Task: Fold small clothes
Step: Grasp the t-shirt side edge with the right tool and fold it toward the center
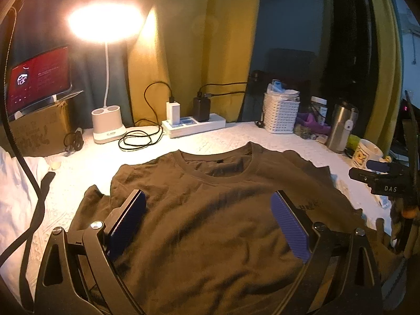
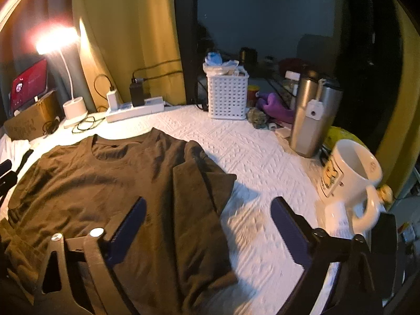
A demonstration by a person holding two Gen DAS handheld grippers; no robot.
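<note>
Dark brown cotton t-shirt [image 2: 105,191] is flat mid-table on the white quilted cover [image 2: 262,157], collar at 12 o'clock. Left gripper [image 1: 208,223] and right gripper [image 2: 208,228] both spread, empty. I'd pinch the folded sleeve edge at 3 o'clock low, avoiding the cover.

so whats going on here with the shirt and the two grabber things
A person is folding a brown t-shirt laid flat on a white textured cover, using a gripper in each hand. The left gripper hovers open over the chest. The right gripper is open over the shirt's edge, where one sleeve is already folded in. Neither grips cloth.
</note>
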